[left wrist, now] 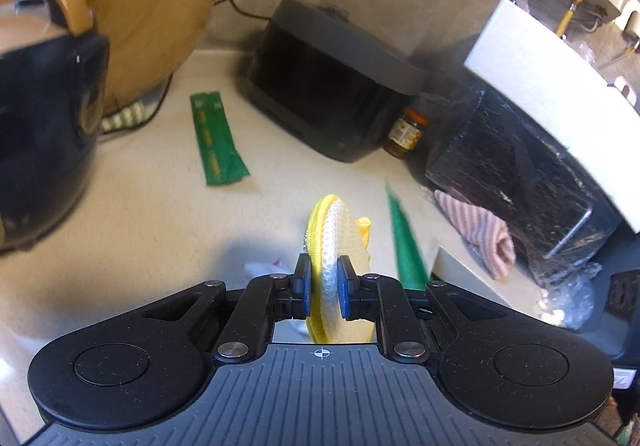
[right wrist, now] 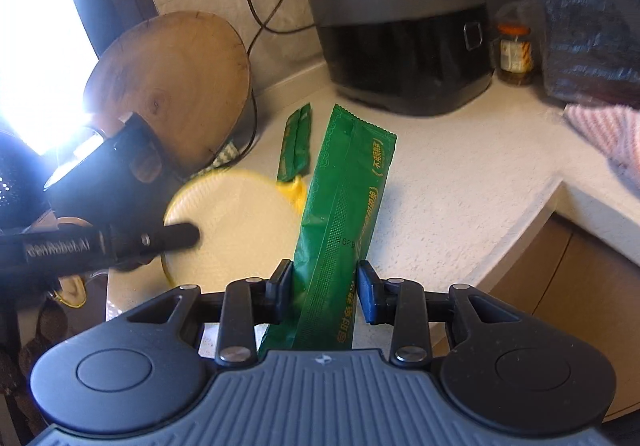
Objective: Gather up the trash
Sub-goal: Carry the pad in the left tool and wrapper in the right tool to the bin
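A round yellow-rimmed packet [left wrist: 340, 266] with dimpled clear film stands edgewise, pinched in the left gripper [left wrist: 324, 286]. The right gripper [right wrist: 325, 292] clasps a long, glossy green wrapper [right wrist: 340, 222] above the speckled counter [right wrist: 460, 186].

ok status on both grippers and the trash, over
Left gripper shut on yellow mesh pad. Right gripper holding green wrapper. Second green wrapper on counter. Nothing in the way.
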Motion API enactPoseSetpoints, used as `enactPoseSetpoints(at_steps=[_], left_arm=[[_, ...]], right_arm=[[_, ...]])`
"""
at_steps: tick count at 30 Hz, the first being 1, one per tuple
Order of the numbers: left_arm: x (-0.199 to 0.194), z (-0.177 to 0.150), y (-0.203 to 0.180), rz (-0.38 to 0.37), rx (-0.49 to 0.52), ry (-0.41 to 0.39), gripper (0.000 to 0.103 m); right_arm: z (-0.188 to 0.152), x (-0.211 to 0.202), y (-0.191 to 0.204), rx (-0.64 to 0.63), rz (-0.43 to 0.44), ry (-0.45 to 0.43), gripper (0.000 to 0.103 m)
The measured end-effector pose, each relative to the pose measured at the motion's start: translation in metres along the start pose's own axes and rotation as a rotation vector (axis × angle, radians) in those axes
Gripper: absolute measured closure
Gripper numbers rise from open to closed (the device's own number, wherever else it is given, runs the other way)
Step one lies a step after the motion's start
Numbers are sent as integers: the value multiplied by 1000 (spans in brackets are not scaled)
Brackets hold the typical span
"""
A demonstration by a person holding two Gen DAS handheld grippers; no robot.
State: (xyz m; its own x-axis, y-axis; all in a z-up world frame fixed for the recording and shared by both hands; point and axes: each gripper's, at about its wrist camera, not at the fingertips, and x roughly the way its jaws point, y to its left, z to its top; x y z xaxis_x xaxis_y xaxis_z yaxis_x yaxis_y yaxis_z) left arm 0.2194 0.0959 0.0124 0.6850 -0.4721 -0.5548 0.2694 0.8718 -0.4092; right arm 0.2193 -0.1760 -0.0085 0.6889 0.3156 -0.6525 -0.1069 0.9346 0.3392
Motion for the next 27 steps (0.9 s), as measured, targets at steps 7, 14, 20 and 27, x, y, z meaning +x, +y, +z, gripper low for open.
enactPoseSetpoints(at_steps=[7, 14, 20, 27], left_arm=[[-8, -10, 38, 77, -63, 16, 86], [-18, -13, 58, 93, -110, 3, 86], [-20, -13, 62, 96, -121, 6, 86], [-15, -10, 40, 53, -91, 5, 86]], right_arm=[[-31, 32, -3, 2, 20, 116, 68], [-37, 37, 11, -112, -41, 112, 60], [-39, 38, -1, -34, -35, 120, 62], [-25, -3, -27, 82, 12, 30, 67]])
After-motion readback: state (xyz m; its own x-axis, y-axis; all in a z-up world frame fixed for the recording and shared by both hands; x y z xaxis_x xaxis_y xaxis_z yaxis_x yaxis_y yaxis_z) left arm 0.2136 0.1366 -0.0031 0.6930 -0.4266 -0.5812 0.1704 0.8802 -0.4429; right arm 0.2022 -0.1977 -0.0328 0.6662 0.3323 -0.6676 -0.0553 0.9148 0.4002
